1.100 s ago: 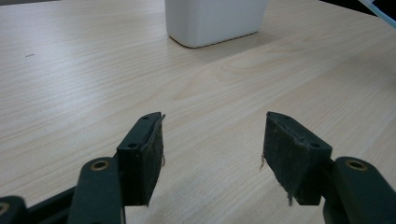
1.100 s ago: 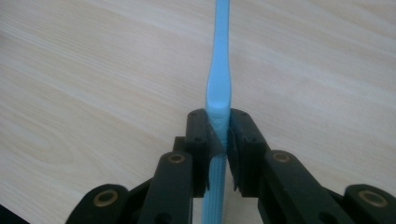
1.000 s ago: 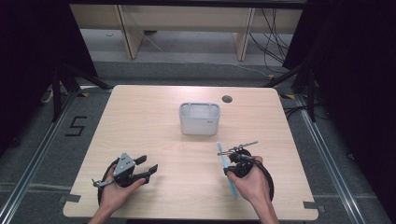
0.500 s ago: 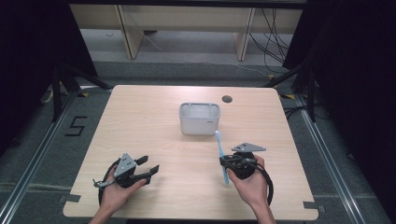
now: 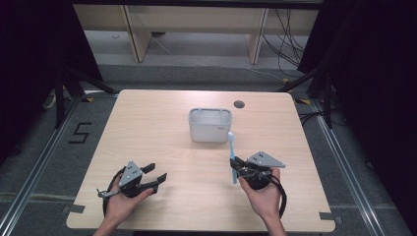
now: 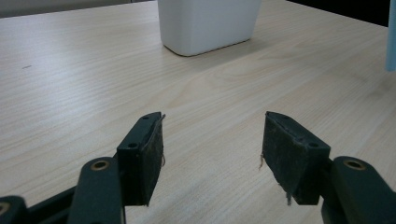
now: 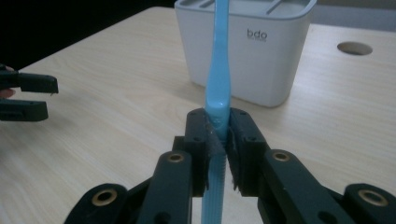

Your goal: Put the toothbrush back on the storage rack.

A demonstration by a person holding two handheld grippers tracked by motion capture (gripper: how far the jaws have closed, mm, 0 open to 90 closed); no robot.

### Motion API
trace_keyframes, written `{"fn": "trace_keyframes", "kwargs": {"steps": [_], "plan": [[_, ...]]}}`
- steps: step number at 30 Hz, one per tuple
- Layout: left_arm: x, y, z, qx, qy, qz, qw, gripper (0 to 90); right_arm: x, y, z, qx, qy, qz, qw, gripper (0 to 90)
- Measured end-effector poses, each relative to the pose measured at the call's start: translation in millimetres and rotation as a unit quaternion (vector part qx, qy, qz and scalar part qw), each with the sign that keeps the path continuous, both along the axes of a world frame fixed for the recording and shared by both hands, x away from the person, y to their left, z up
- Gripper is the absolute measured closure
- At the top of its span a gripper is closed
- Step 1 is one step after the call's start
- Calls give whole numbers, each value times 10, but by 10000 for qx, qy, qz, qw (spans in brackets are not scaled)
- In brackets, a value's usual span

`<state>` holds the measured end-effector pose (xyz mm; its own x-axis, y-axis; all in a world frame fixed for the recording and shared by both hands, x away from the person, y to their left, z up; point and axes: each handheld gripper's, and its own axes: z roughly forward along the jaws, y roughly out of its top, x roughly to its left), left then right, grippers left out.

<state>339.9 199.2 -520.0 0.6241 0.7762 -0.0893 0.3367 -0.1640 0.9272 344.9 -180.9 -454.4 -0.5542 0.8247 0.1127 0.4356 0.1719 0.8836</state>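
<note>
**High view: right gripper holds a toothbrush upright near the holder**

High view shows the right hand [image 5: 263, 194] at the near right of the table [image 5: 162, 118], with the right gripper [image 5: 236, 164] pointing left. Its jaws are clamped on a light blue toothbrush [image 5: 231, 156], which stands nearly upright, head at the top.

The left hand [image 5: 120, 201] rests at the near left; the left gripper [image 5: 156, 173] has its jaws spread apart with only bare tabletop between them.

A white toothbrush holder [image 5: 210, 125], marked "bdo", stands at the table's middle, just beyond the toothbrush and apart from it. A round cable hole [image 5: 239, 104] lies farther right.

Right gripper view cuts off the toothbrush's top, and its lower end is hidden behind the jaws.
</note>
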Motion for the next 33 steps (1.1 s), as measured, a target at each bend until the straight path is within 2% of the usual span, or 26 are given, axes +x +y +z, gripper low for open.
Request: {"fn": "trace_keyframes", "kwargs": {"steps": [1,2,4,6,7,8,10,11,15,16,18,20,21,22,23,24,25,26,27,29,33], "plan": [[0,0,0,0,0,0,10000,380,0,0,0,0,0,0,10000,791],[-6,3,10,41,6,25,10000,380,6,-1,0,10,-192,-16,9998,791],[-5,3,12,38,-10,22,10000,380,2,0,6,110,-259,31,9996,791],[-5,1,11,33,-15,22,10000,380,-4,-8,11,97,-334,-6,9994,791],[-7,-2,9,40,-15,16,10000,380,-8,-2,8,134,-459,-23,9989,792],[-8,-4,6,25,-23,14,10000,379,-14,8,6,203,-423,-24,9989,791],[-8,-5,3,23,-27,12,10000,377,-8,-4,8,204,-592,-10,9980,792],[-8,-6,2,19,-35,13,10000,377,-17,3,12,270,-557,-53,9981,792],[-9,-7,5,10,-54,14,10000,377,-13,3,18,362,-674,-62,9971,791],[-7,-2,5,26,-64,20,10000,378,-11,-4,29,319,-800,-141,9962,792],[-4,-1,1,7,-79,15,10000,378,-9,1,30,391,-808,-147,9959,791],[-6,5,-2,26,-81,31,10000,378,4,-17,44,363,-990,-195,9942,791],[-7,7,-5,29,-82,35,10000,379,4,-16,61,457,-904,-226,9946,792],[-7,7,-5,29,-82,35,10000,379,22,-19,63,441,-1031,-201,9935,792],[-7,7,-12,26,-86,41,10000,379,20,-23,78,419,-963,-225,9942,792],[-6,6,-16,27,-90,44,9999,379,35,-29,88,431,-1059,-220,9932,791],[-6,4,-18,17,-84,45,10000,379,36,-26,95,465,-1034,-238,9933,791],[-5,4,-18,16,-113,45,9999,379,49,-38,106,420,-1134,-234,9924,792],[-5,4,-18,16,-113,45,9999,379,49,-38,106,420,-1134,-234,9924,792],[-6,6,-19,-1,-116,54,9999,379,61,-27,136,545,-1157,-301,9913,792],[-9,12,-18,-10,-139,86,9999,380,99,-46,175,493,-1283,-296,9901,792]]}}
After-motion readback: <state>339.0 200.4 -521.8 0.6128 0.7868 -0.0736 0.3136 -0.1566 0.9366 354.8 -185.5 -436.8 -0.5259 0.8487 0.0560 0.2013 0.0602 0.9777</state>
